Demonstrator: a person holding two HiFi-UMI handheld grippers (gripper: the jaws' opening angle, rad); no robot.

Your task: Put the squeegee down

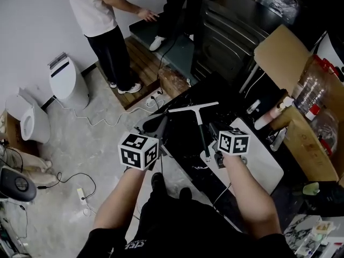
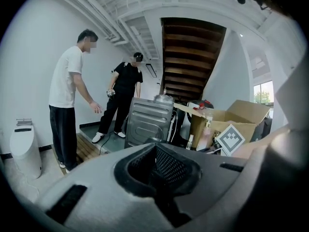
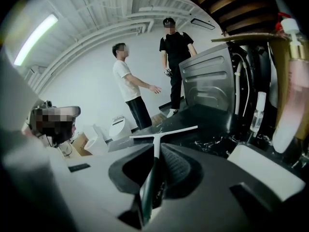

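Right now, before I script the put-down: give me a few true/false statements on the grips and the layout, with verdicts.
1. The right gripper is shut on the handle of the T-shaped squeegee with a white blade. True.
2. The left gripper holds a pink bottle. False: its jaws stand together with nothing between them.
3. The brown cardboard box sits at the left of the head view. False: it is at the right.
4. Beyond the black table stand a person in a white T-shirt and a person in black clothes. True.
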